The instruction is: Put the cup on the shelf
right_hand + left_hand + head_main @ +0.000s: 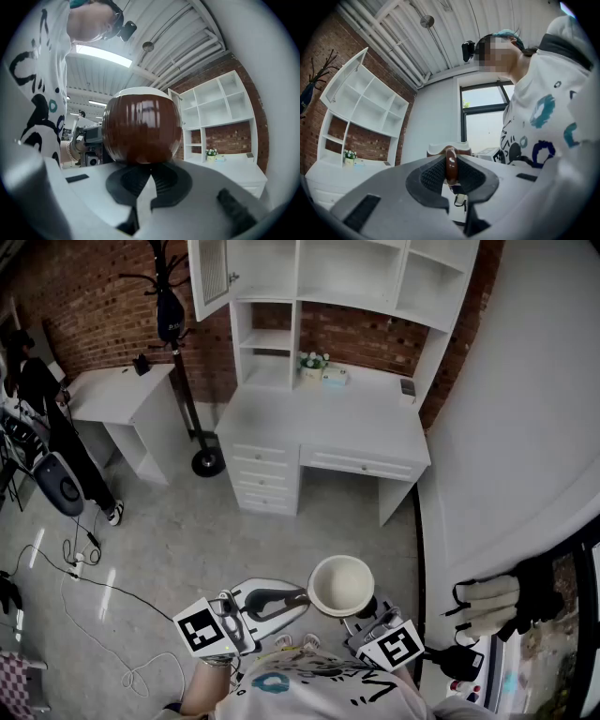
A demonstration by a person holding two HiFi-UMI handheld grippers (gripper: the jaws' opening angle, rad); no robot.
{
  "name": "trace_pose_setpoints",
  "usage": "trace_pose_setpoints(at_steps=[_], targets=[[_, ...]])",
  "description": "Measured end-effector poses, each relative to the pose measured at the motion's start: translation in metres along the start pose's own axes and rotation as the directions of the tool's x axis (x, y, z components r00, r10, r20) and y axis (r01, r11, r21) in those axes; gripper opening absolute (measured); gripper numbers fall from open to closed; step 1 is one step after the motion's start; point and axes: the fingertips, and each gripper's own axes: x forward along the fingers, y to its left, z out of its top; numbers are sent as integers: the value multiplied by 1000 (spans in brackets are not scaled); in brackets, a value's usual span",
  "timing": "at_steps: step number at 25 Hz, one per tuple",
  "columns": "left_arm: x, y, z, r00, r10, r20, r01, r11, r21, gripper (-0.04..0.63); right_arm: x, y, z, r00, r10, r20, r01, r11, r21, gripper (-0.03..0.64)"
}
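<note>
Left claw (292, 597): clamped hard on the thin brown loop handle (450, 161) of the cup; ribbed black pads (429, 176) press it from both sides, with nothing else in the bite.
Right claw (371, 615): jaws drawn together, nothing between the pads. Sits under the cup's rounded belly, tips right at its base; touching or just apart, cannot tell.
Cup: glossy brown ceramic cup with a cream inside (342, 585), mouth up and apparently empty. Held in the air close to the person's chest, above the grey concrete floor (169, 521).
Shelf: tall white open-cubby shelf unit (352, 277) standing on a white desk with drawers (328, 423), against the red brick wall and well apart from the cup.
Near the target: a small pot of flowers (311, 371) on the desk by the lower cubbies; an open white cabinet door (208, 277) at the upper left of the unit.
Stage: carrying, judged early; the approach and the placing are not yet done.
Risk, grip: a glazed, narrow handle can pivot in the pads, so the cup may swing or tip if the support underneath drops away.
Risk, approach: rim or belly may knock a cubby wall, the open door or the flower pot if brought in too low or off-centre.
Risk, release: letting go before the base sits flat on a board would drop the cup to desk or floor, likely breaking the ceramic.
</note>
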Motion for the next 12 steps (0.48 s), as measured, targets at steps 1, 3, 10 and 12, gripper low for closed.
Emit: trace_pose_setpoints(at_steps=[1, 3, 10, 12], targets=[[-3, 0, 0, 1000, 5, 1, -5, 1000, 4, 60, 2, 2, 0, 1000, 7, 1, -7, 1000, -8, 26], [-8, 0, 1, 1000, 15, 2, -15, 1000, 10, 60, 6, 6, 1, 1000, 19, 2, -19, 1000, -21, 26], [-25, 0, 2, 999, 51, 11, -51, 999, 15, 60, 17, 21, -1, 998, 59, -4, -59, 998, -33, 26], [-30, 1, 2, 998, 60, 13, -60, 998, 12, 60, 21, 25, -1, 998, 66, -9, -66, 997, -32, 26]])
